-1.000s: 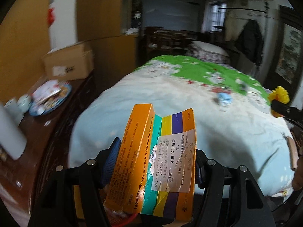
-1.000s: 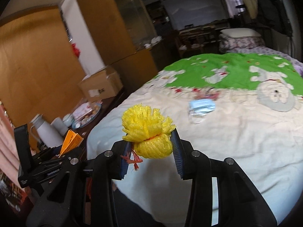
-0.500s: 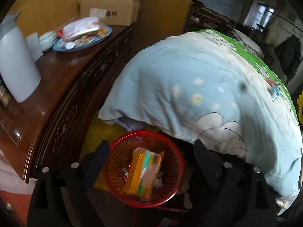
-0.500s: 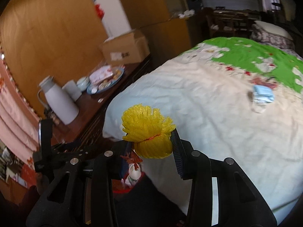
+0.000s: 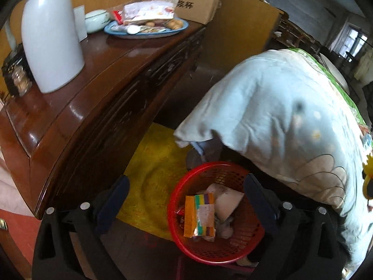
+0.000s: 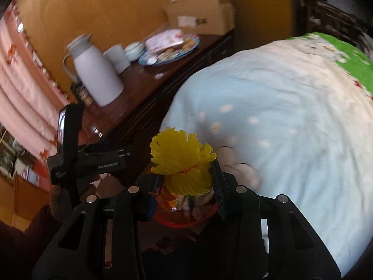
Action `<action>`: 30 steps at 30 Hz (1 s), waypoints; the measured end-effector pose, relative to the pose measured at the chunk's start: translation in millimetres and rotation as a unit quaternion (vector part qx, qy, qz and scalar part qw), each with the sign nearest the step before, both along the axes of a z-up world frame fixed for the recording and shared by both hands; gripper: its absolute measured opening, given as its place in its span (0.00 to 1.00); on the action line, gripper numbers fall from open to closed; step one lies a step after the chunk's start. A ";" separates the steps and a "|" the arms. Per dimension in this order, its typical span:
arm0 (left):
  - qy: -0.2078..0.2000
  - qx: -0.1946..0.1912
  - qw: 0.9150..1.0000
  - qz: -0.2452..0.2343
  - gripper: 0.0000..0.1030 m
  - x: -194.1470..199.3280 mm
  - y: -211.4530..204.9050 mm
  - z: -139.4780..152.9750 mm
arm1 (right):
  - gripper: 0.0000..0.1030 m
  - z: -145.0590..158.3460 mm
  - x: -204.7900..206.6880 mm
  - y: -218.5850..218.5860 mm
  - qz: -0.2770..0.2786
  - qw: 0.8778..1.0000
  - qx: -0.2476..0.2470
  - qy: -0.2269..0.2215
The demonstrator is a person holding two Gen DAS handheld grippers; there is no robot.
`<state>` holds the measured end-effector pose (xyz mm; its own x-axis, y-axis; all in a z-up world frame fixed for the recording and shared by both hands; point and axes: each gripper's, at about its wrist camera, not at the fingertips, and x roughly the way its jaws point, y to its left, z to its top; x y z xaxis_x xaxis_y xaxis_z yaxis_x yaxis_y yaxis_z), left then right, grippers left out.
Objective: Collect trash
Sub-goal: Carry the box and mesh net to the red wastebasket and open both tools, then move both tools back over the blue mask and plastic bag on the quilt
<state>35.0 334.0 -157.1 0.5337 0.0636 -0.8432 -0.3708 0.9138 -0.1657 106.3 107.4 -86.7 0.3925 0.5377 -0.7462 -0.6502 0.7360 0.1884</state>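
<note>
Frilly yellow foam net [image 6: 183,163] pinched in right claw [image 6: 186,186], bunched, tied

Orange medicine box [image 5: 199,214] no longer clamped in left gripper [image 5: 186,200]; now lying in red basket [image 5: 244,245] among other trash. Left jaws opening, nothing between them. Left view swung from bed top down to basket on floor beside dark wooden surface [image 5: 93,98]. Right gripper [image 6: 184,184] carried from over bed toward basket; yellow foam net [image 6: 181,161] now directly above basket rim. Left gripper now seen at left in right view.
</note>
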 end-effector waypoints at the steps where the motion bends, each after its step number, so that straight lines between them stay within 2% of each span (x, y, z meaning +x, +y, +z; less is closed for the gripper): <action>1: 0.001 -0.004 1.000 0.003 0.94 -0.2 2.7 -2.5 | 0.40 -2.8 0.6 6.7 0.008 1.000 -0.004 0.004; 3: 0.004 -0.011 1.000 0.008 0.94 -0.5 7.9 -7.6 | 0.42 -9.1 0.6 20.5 0.028 0.999 -0.008 0.014; 5: 0.007 -0.017 1.000 0.012 0.94 -0.1 13.1 -12.4 | 0.54 -11.9 0.6 27.7 0.036 0.999 -0.011 0.022; 6: 0.009 -0.019 1.000 0.013 0.94 1.1 15.3 -14.1 | 0.65 -12.3 0.5 29.4 0.037 0.999 -0.011 0.021; 7: 0.010 -0.020 1.000 0.014 0.94 1.1 16.3 -15.7 | 0.69 -11.7 0.4 29.9 0.036 0.999 -0.010 0.017; 14: 0.011 -0.016 1.000 0.011 0.94 4.0 16.0 -15.1 | 0.69 -10.0 8.4 23.5 0.020 1.000 -0.007 0.018; 18: 0.005 -0.003 1.000 0.002 0.94 7.0 5.5 -6.9 | 0.73 -4.6 11.9 9.4 0.000 1.000 0.004 0.014; 30: -0.018 0.052 0.997 -0.055 0.94 15.9 -61.7 34.8 | 0.76 19.6 15.2 -59.5 -0.060 0.996 0.061 -0.004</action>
